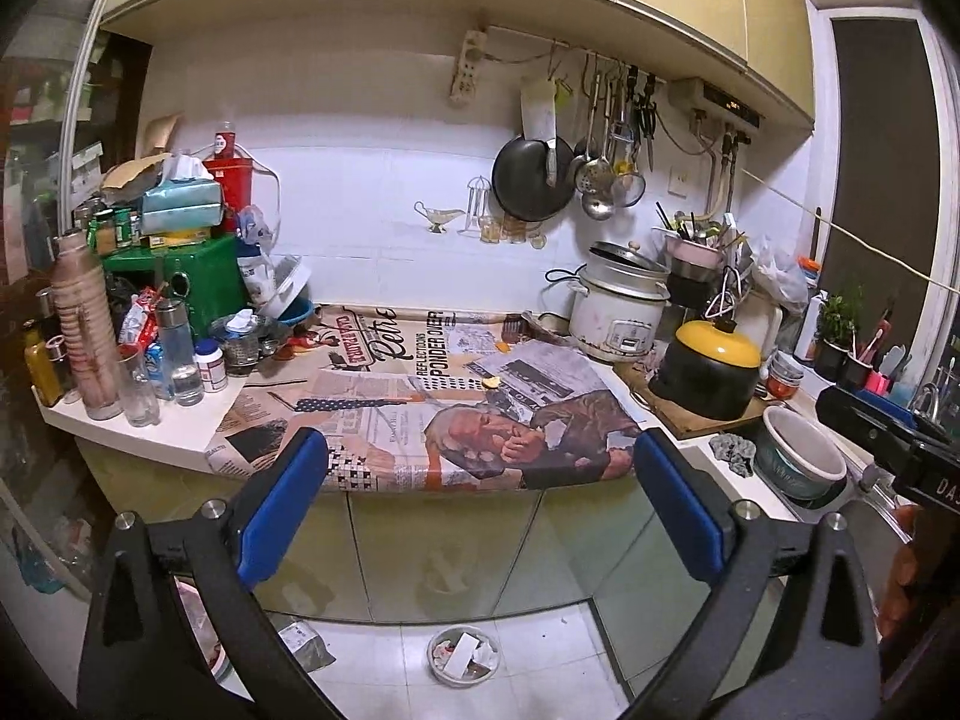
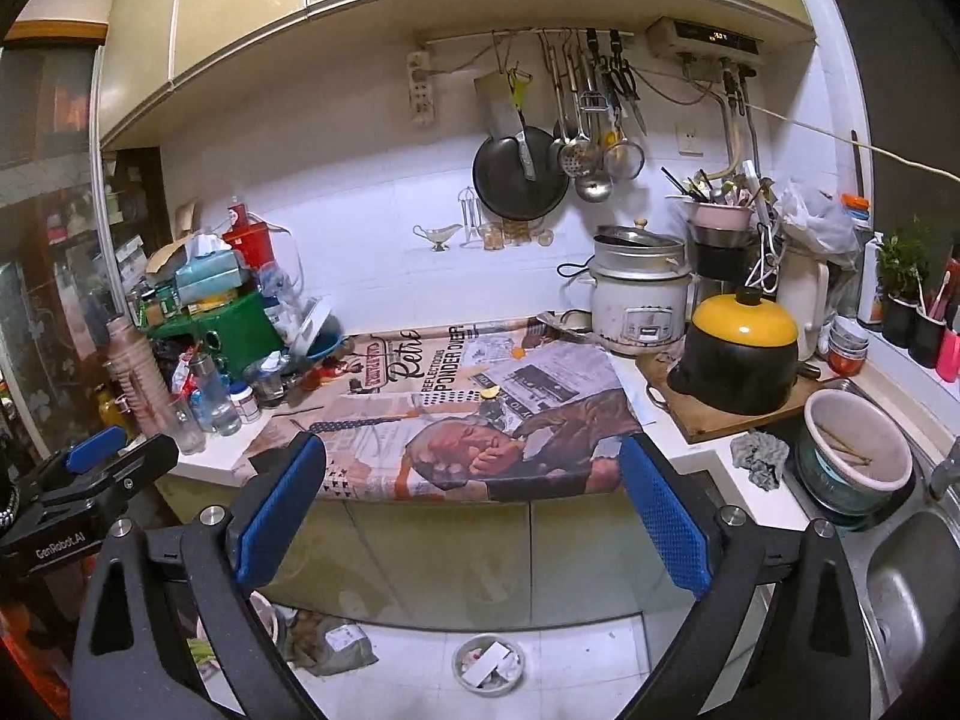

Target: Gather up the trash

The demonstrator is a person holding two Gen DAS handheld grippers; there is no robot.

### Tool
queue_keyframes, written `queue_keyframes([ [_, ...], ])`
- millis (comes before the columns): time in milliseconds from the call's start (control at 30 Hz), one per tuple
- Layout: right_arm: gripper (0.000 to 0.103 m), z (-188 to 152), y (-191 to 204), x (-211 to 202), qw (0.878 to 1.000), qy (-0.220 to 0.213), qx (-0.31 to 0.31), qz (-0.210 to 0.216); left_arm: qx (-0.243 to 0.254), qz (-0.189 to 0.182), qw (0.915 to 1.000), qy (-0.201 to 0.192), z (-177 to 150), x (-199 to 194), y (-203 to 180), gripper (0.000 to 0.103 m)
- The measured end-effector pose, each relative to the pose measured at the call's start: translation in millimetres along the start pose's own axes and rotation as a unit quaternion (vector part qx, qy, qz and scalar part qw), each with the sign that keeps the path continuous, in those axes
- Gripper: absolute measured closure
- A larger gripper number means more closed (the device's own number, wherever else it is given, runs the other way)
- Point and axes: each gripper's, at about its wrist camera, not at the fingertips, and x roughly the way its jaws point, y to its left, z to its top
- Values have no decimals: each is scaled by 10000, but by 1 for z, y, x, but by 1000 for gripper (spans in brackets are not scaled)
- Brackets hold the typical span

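Note:
A small yellow scrap (image 1: 491, 383) lies on the newspaper-print cloth (image 1: 420, 396) covering the counter; it also shows in the right wrist view (image 2: 490, 392). A small round bin (image 1: 463, 655) holding paper scraps stands on the floor below, also in the right wrist view (image 2: 487, 662). My left gripper (image 1: 480, 510) is open and empty, held in front of the counter edge. My right gripper (image 2: 474, 510) is open and empty, at about the same height. The left gripper's body shows at the left edge of the right wrist view (image 2: 90, 480).
Bottles, jars and a green box (image 1: 198, 276) crowd the counter's left end. A rice cooker (image 1: 618, 312), a black pot with a yellow lid (image 1: 711, 366) on a board, a bowl (image 1: 801, 450) and a sink (image 2: 918, 588) stand at the right. A crumpled bag (image 2: 348, 648) lies on the floor.

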Motion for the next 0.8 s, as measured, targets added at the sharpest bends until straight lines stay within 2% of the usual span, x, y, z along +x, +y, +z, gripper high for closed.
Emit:
queue_keyframes([
  [433, 5, -3, 6, -10, 9999, -45, -57, 131, 87, 119, 9999, -17, -5, -14, -5, 1],
  [800, 5, -4, 7, -7, 9997, 53, -48, 233, 95, 11, 9999, 42, -5, -11, -11, 1],
])
